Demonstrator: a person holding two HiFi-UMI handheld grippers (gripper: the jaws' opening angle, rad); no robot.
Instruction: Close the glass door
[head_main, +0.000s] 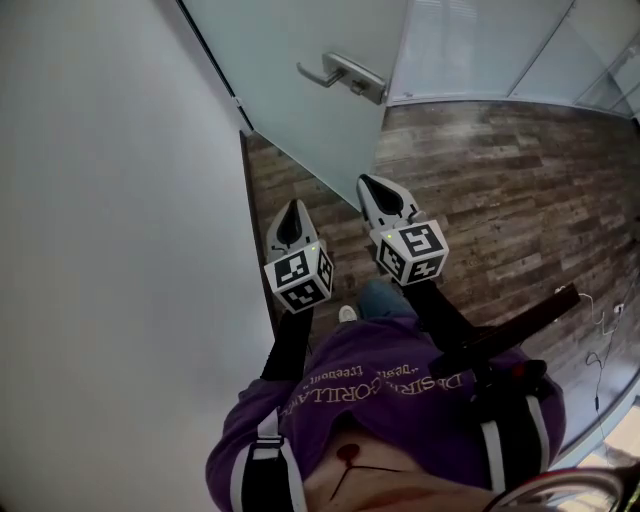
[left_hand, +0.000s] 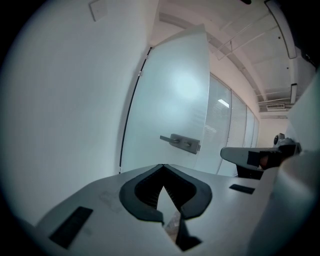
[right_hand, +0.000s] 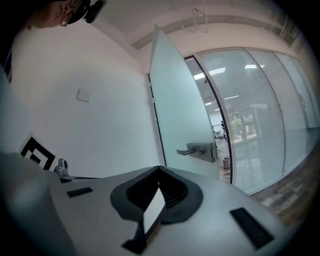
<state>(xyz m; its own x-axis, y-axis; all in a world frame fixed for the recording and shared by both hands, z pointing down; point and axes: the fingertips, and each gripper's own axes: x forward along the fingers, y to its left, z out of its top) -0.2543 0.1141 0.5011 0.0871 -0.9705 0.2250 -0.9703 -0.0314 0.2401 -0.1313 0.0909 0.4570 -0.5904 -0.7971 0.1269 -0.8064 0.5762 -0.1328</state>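
Frosted glass door (head_main: 300, 90) open ahead, near white wall (head_main: 100, 200); lever handle (head_main: 342, 75) not reached. Left gripper (head_main: 293, 210), right gripper (head_main: 375, 190): jaws together, empty. Risk: closed tips slide off smooth handle, door not shut.

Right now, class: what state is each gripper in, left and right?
Left gripper: closed, holding nothing.
Right gripper: closed, holding nothing.
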